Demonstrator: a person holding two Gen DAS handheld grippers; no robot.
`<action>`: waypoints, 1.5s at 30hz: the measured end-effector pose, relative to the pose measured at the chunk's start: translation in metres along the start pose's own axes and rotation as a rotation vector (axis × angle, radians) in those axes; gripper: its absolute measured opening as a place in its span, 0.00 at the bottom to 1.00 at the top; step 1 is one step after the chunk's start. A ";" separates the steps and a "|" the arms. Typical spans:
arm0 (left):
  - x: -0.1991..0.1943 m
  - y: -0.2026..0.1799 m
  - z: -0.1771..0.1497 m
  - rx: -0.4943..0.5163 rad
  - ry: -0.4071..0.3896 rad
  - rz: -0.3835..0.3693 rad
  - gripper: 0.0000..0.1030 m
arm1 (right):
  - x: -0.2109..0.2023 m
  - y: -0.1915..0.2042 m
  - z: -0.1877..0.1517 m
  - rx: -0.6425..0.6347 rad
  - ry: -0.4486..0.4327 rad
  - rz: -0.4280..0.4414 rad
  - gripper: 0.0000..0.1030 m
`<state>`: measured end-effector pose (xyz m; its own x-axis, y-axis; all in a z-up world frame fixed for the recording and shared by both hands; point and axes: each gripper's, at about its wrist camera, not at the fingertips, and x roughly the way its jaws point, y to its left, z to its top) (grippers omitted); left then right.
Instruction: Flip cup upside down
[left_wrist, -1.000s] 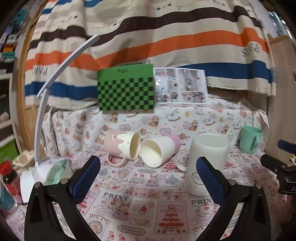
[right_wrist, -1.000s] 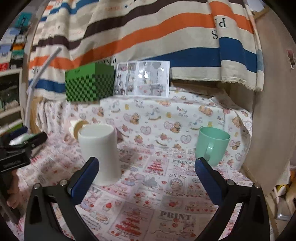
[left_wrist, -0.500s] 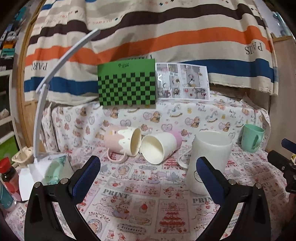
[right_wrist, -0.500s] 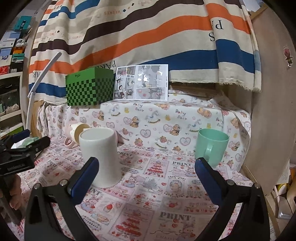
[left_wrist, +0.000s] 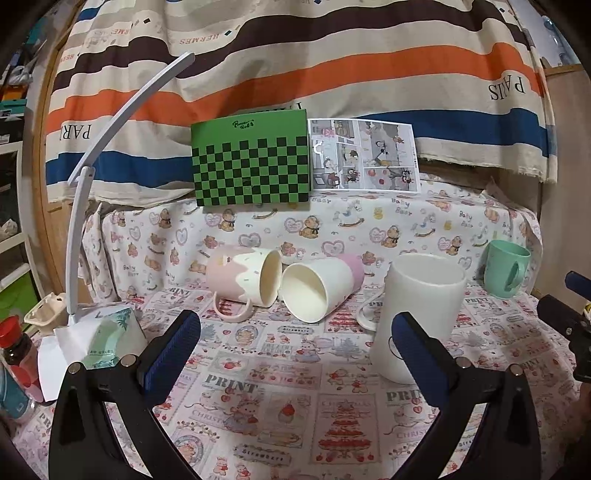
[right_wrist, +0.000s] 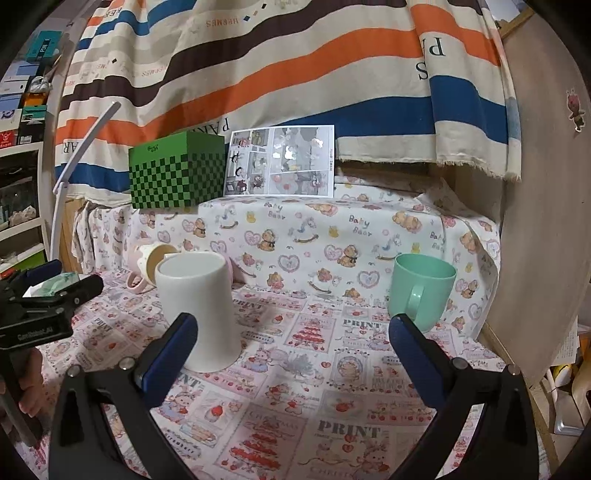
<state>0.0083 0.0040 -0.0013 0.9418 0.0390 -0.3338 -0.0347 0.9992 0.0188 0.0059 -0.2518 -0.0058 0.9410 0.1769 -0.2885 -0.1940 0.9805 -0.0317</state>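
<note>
A tall white mug (left_wrist: 419, 314) stands upright, mouth up, on the printed tablecloth (left_wrist: 280, 406); it also shows in the right wrist view (right_wrist: 199, 310). A green mug (right_wrist: 421, 295) stands upright to its right, also in the left wrist view (left_wrist: 506, 267). A pink-and-cream mug (left_wrist: 240, 282) and a cream-and-pink cup (left_wrist: 317, 288) lie on their sides behind. My left gripper (left_wrist: 295, 347) is open and empty, its right finger in front of the white mug. My right gripper (right_wrist: 291, 350) is open and empty, between the white and green mugs.
A green checkered box (left_wrist: 251, 162) and a comic sheet (left_wrist: 364, 155) stand on the raised back ledge. A white lamp arm (left_wrist: 96, 155), a tissue pack (left_wrist: 107, 339) and a red-capped bottle (left_wrist: 14, 347) are at the left. A wooden panel (right_wrist: 543, 221) borders the right.
Both wrist cameras have tilted slightly, so the scene sits a little lower in view. The mugs have not moved and both grippers stay open.
</note>
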 end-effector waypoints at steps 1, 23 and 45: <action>0.000 0.000 0.000 0.000 0.001 0.001 1.00 | 0.000 -0.001 0.000 0.003 0.000 0.008 1.00; 0.006 0.003 -0.001 -0.008 0.032 0.003 1.00 | -0.001 -0.004 0.001 0.019 -0.007 0.004 1.00; 0.007 0.002 0.001 -0.007 0.042 0.004 1.00 | -0.001 -0.004 0.001 0.018 -0.005 0.004 1.00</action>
<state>0.0154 0.0062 -0.0029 0.9267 0.0428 -0.3733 -0.0407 0.9991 0.0136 0.0059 -0.2554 -0.0045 0.9415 0.1814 -0.2839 -0.1931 0.9811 -0.0132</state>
